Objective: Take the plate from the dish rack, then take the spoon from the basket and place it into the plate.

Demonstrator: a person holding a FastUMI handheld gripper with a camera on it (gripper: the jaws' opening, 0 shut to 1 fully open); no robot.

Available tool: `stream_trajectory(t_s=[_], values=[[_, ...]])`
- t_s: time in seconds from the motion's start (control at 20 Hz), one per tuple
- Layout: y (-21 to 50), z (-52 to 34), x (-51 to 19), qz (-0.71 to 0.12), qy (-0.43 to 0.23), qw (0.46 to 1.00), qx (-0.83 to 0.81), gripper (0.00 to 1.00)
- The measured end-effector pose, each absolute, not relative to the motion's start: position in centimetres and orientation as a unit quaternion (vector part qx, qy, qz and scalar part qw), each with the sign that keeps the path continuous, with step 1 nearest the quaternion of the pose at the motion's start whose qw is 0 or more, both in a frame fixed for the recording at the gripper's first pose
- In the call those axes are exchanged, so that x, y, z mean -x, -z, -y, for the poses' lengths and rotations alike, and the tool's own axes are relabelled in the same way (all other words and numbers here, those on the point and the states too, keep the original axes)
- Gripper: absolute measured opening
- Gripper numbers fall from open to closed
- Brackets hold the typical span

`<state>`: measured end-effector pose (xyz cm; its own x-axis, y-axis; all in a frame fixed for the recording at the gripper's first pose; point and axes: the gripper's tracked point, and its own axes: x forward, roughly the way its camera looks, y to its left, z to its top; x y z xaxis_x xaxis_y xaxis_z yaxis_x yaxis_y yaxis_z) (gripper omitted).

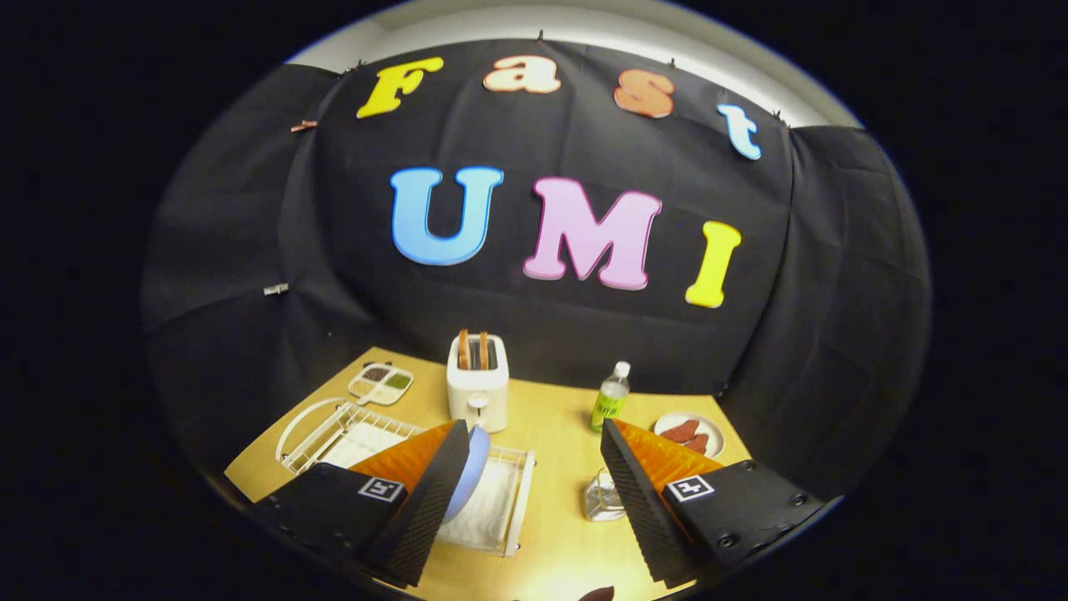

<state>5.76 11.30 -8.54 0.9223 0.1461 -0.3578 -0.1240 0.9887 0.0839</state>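
My gripper [527, 492] is open, held above the wooden table [551, 434], with a wide gap between its fingers. A pale blue plate [469, 472] stands on edge in the white wire dish rack [492, 501]; the left finger covers most of it. The rack lies under and ahead of the left finger. I cannot make out a spoon or a basket; a small clear glass container [602, 497] sits by the right finger's inner side.
A white toaster [477, 382] with two slices stands at the back. A green-labelled bottle [611, 396] is to its right, a plate with reddish food [689, 432] at the far right, a divided tray [380, 383] at the back left.
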Motion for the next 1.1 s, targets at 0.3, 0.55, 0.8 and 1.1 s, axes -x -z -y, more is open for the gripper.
stream_trajectory(t_s=[0.3, 0.55, 0.8, 1.1], values=[[15.7, -16.0, -10.2, -0.305, -0.069, 0.950, 0.000, 0.94], [22.5, -18.2, -10.7, -0.390, -0.037, 0.919, 0.046, 0.71], [23.5, -18.8, -10.9, -0.417, -0.006, 0.909, 0.021, 0.36], [18.9, -17.8, -12.6, -0.366, -0.009, 0.929, 0.059, 0.25]])
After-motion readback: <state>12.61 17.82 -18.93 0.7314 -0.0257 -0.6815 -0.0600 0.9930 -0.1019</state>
